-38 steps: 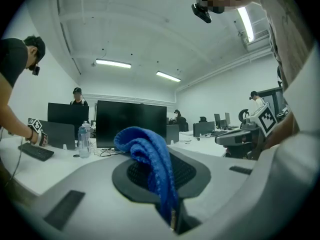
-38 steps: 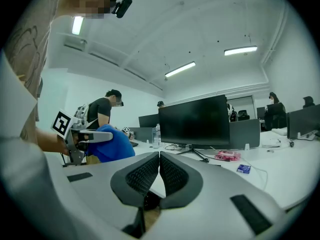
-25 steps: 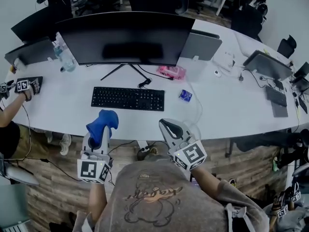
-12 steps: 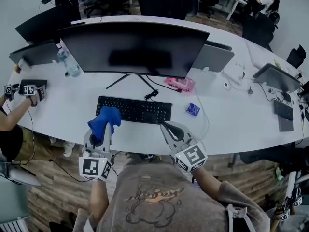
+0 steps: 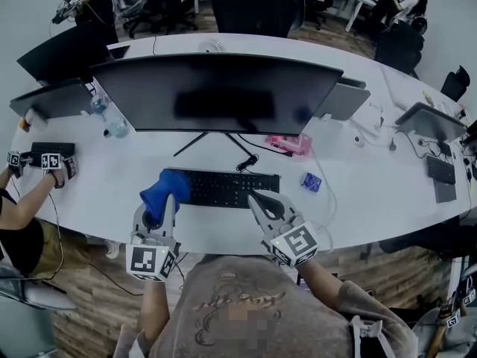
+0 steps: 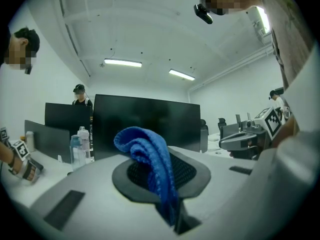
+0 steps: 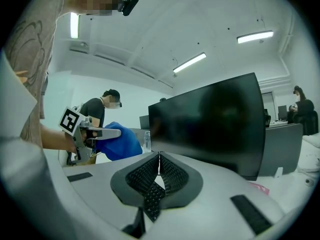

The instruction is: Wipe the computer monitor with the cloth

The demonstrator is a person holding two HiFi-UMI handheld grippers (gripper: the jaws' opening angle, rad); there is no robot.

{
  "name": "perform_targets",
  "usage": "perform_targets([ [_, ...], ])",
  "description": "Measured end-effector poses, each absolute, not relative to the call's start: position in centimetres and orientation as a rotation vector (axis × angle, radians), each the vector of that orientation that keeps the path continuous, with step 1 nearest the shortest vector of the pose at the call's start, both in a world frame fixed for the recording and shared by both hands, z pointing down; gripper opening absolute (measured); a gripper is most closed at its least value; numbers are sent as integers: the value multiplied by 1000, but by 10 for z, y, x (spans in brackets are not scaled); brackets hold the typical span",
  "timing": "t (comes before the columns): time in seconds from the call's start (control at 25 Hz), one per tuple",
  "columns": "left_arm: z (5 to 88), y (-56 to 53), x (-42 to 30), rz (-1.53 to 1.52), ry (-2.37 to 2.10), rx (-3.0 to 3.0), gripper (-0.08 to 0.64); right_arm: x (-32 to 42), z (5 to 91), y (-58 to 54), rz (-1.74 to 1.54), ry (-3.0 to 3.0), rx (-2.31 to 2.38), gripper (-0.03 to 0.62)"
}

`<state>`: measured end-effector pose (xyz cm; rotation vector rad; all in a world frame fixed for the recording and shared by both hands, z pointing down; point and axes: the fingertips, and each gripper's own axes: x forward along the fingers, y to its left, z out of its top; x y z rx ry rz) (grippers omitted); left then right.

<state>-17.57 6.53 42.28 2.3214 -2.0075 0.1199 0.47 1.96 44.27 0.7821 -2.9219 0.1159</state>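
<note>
1. The white desk point(image 5: 358, 177) curves across the head view. The person stands at its 6 o'clock edge.
2. The computer monitor point(image 5: 223, 95) stands upright on the desk with a dark screen. Its long axis runs from 9 to 3 o'clock, and its face is turned toward the person.
3. A black keyboard point(image 5: 231, 189) lies between the monitor's stand and the two grippers.
4. The left gripper point(image 5: 159, 213) has its jaws clamped on the blue cloth point(image 6: 150, 159). The cloth bunches up above the pads and over the tips.
5. The right gripper point(image 7: 159, 156) has its jaws pressed together with nothing between them. It is held just at 3 o'clock of the left gripper.
6. Governing relation: the screen lies at 12 o'clock from the cloth point(image 5: 160, 189). It is beyond the keyboard and well apart from the cloth, with no contact yet.
7. Judgement: the left gripper is the working hand and sits opposite the screen's left half. The next move calls for a reach forward and upward over the keyboard, then strokes along the 9-to-3 axis.
</note>
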Motion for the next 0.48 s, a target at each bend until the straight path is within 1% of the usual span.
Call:
perform_targets([
  [0.48,443,14,-270,154,-2011,2291,48,-85,458,-22,164,-2924,773,21],
])
